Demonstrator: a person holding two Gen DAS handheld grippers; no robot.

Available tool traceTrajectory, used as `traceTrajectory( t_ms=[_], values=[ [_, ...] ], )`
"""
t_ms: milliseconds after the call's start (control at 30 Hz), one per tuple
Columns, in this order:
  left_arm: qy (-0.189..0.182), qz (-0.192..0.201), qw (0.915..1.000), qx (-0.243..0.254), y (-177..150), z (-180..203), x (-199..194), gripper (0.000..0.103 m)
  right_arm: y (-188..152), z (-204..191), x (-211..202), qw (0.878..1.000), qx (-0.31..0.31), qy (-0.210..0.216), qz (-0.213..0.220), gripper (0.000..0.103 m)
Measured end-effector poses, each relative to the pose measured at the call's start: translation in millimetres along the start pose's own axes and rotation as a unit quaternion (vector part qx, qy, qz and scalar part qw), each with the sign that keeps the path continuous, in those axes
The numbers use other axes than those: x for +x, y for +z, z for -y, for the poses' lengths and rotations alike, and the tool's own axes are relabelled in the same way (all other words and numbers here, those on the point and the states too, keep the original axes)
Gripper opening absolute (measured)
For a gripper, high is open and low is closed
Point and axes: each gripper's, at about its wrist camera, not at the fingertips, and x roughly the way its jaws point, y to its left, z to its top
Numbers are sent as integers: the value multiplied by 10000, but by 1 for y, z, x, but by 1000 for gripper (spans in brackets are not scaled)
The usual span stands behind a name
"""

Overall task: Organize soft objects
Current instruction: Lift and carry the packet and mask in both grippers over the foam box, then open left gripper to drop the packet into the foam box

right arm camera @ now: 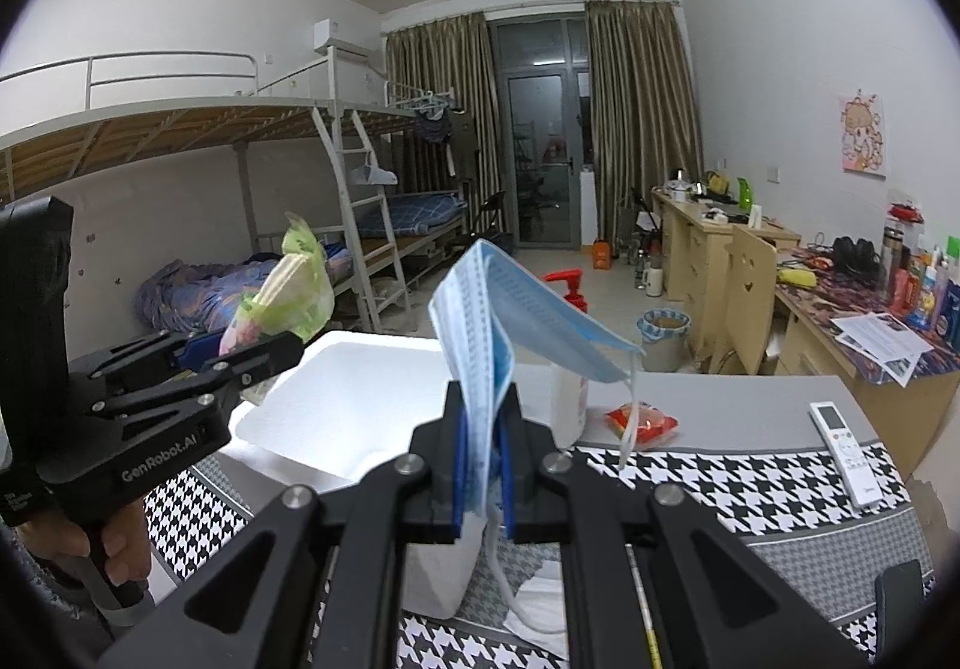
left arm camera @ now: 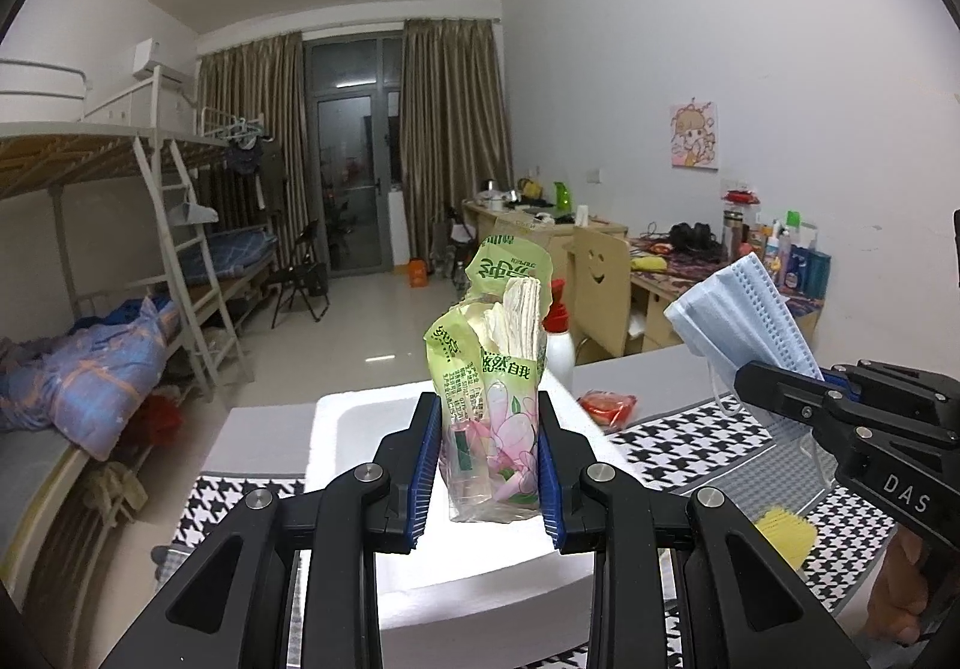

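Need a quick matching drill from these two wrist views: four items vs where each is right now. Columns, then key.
Things:
1. tissue pack
2. blue face masks
3. remote control
4. red packet

Places:
A. lying on the houndstooth cloth
B. clamped in the right gripper
C. on the grey table, beside the white bottle
D. clamped in the left gripper

Pairs: 1-D, 2-B, 3-A, 4-C

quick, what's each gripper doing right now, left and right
Left gripper: closed on the green tissue pack, above the white foam box.
Right gripper: closed on the blue face masks.
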Motion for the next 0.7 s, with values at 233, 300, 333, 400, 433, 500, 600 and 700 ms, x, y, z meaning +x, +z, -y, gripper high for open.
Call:
traceTrajectory(
  t_ms=[233, 300, 333, 400, 433, 500, 600, 700],
  values=[
    [95, -154, 9998, -78, -3, -10, 7, 31, 2, -11, 7, 9998, -94, 132, -63, 12],
    [86, -183, 9998, -84, -4, -11, 9, 31, 2, -12, 9, 9998, -110, 155, -86, 12],
    [77, -209, 9997, -83, -5, -12, 10, 31, 2, -13, 10, 9998, -114, 164, -96, 12],
    [59, -302, 9995, -75, -5, -13, 16, 34, 1, -14, 12, 9997, -126, 157, -126, 12],
    [58, -330, 9994, -72, -5, -14, 17, 36, 1, -15, 14, 9997, -128, 154, -140, 12],
    [44, -345, 9993, -110, -7, -18, 18, 57, 1, -16, 15, 9997, -127, 141, -169, 12],
    [123, -236, 9994, -240, -7, -24, 14, 85, 1, -19, 19, 9996, -143, 115, -210, 12],
    [200, -108, 9991, -361, -6, -32, 9, 95, 3, -22, 21, 9995, -176, 123, -221, 12]
  ],
)
